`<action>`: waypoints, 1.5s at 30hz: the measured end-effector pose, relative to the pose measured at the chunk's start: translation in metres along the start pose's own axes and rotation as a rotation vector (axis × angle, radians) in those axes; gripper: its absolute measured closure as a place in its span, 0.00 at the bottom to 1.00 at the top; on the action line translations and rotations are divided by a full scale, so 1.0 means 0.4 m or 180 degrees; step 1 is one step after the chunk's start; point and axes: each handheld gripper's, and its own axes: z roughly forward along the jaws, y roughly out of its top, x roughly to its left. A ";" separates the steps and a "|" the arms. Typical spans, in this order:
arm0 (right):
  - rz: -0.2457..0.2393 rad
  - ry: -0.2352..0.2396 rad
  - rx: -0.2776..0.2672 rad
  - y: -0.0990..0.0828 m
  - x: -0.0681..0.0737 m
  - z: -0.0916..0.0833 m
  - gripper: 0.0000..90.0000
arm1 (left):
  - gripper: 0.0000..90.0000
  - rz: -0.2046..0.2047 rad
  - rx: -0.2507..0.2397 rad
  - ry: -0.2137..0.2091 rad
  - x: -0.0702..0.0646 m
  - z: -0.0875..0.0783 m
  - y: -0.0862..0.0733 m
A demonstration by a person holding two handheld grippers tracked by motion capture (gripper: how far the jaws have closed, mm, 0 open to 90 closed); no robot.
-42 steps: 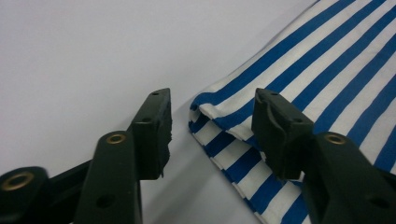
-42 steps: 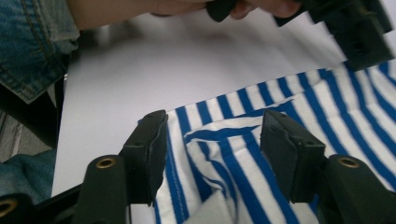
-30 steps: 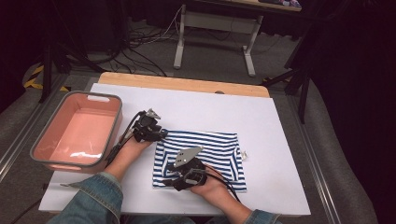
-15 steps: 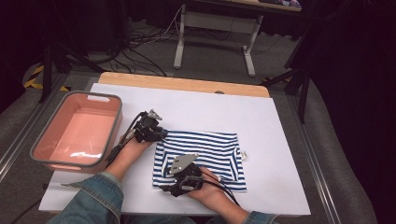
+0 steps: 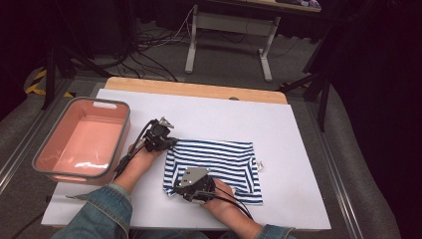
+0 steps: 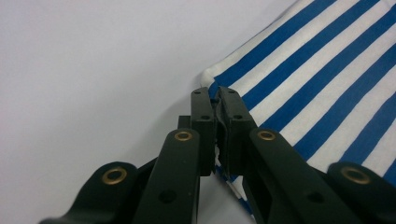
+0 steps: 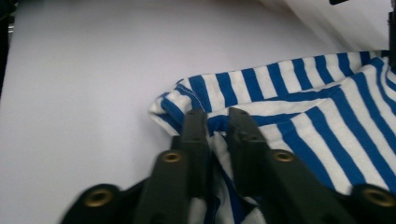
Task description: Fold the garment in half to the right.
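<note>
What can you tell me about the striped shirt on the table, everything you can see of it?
The striped shirt is soft knit-looking cloth in blue and white bands, folded into a rough rectangle and lying flat on the white table top. A small tag sticks out at its right edge. The left hand-held gripper pinches its far left corner; the right hand-held gripper is clamped on its bunched near left corner. Both have just been closing on the cloth.
</note>
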 end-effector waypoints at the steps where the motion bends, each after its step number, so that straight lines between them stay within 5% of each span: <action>1: 0.0000 0.0000 0.0000 0.000 0.000 0.000 0.92 | 0.96 -0.0004 -0.0009 0.0006 0.002 -0.002 0.001; 6: 0.0025 -0.0022 0.0013 0.013 0.004 0.000 0.95 | 0.96 -0.0052 -0.0135 0.0007 0.002 -0.029 0.007; 18: 0.0126 0.0099 -0.0327 0.055 -0.001 -0.005 0.95 | 0.96 -0.0198 -0.0442 0.0172 0.007 -0.105 0.016; 24: 0.0196 0.0165 -0.0492 0.059 -0.014 -0.036 0.95 | 0.95 -0.0218 -0.0533 0.0143 -0.012 -0.127 0.045; 45: 0.0659 -0.0048 -0.1007 -0.034 -0.072 -0.262 0.95 | 0.95 -0.0058 -0.0840 -0.0150 -0.146 -0.081 0.198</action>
